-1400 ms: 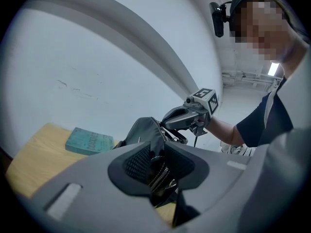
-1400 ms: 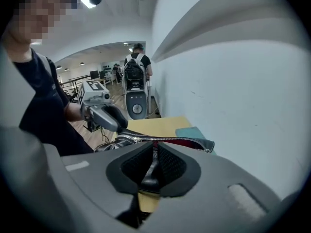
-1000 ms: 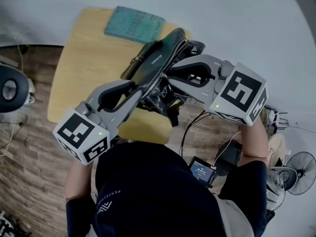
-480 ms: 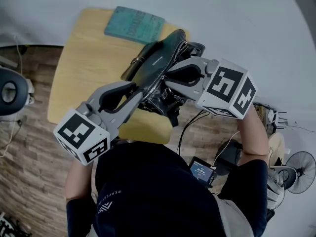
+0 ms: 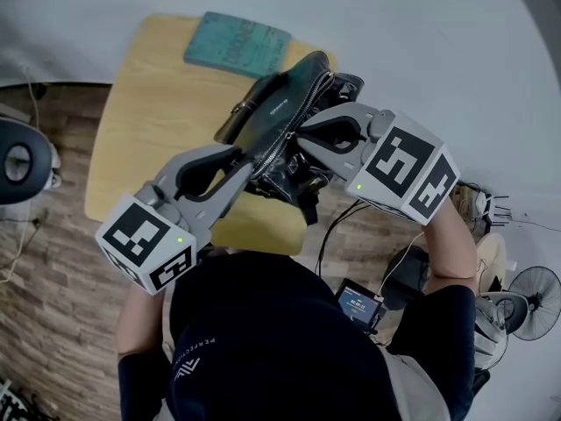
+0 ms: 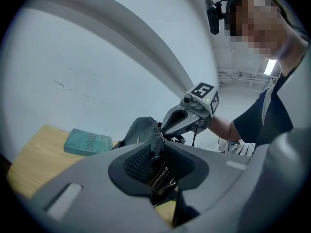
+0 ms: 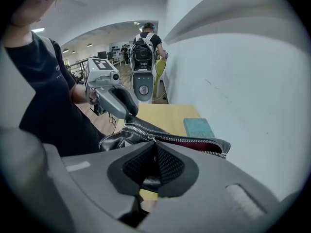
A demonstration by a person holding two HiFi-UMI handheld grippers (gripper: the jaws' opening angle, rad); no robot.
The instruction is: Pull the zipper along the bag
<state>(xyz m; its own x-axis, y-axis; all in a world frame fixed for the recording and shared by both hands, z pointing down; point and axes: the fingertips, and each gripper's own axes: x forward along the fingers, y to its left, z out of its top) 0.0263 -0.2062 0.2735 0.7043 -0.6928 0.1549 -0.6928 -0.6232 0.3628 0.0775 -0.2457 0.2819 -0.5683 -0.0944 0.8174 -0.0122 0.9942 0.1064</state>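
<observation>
The zipper pull sits right at the tips of my right gripper, whose jaws are closing. I believe the tab is pinched between the pads, though the pads themselves hide the contact. My left gripper is clamped on the near end of the black bag, with leather and zipper teeth bunched between its jaws to brace it.

I judge this as the grasp step: the pull is being taken and the slide has not yet begun. Beyond the slider the mouth gapes and shows red lining. The next move calls for a steady draw along the teeth towards the far end, with the left holding firm against it so the bag doesn't drag along.

The bag sits at the right-hand edge of the pale wooden bench. A teal book lies just beyond it, by the white wall. Below are a wood-plank floor, cables and a fan. The right gripper view shows an open office and a person wearing a backpack.
</observation>
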